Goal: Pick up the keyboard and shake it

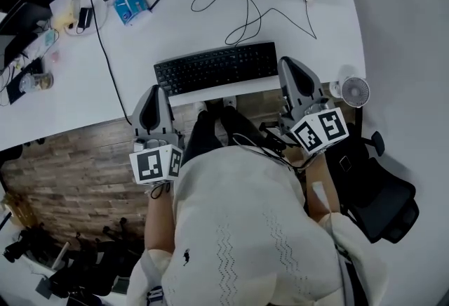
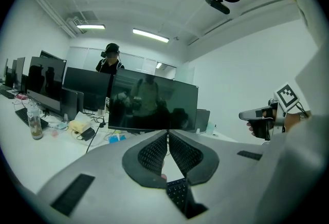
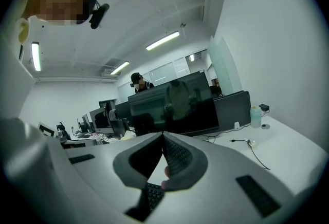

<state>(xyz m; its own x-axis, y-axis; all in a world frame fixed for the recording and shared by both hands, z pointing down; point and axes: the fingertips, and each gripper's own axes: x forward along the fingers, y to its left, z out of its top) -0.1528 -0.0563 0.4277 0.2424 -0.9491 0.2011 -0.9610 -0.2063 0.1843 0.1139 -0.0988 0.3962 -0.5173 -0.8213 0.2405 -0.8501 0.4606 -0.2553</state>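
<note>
A black keyboard (image 1: 216, 67) lies flat on the white desk (image 1: 330, 24), close to its front edge. My left gripper (image 1: 156, 90) hovers at the desk's front edge, just below the keyboard's near-left corner. Beside the keyboard's right end is my right gripper (image 1: 289, 61). Both are shut, tips together, with nothing between them. In the left gripper view, under the left gripper (image 2: 167, 133), a strip of the keyboard (image 2: 178, 193) shows. The right gripper view shows the right gripper (image 3: 163, 136) with keyboard (image 3: 152, 194) keys showing below it.
A dark monitor (image 2: 152, 103) stands behind the keyboard, with loose cables (image 1: 245, 13) on the desk. A blue packet (image 1: 130, 6) and clutter lie at the back left. A small white fan (image 1: 355, 91) and a black office chair (image 1: 382, 192) are at the right. A person (image 2: 110, 61) stands beyond the monitors.
</note>
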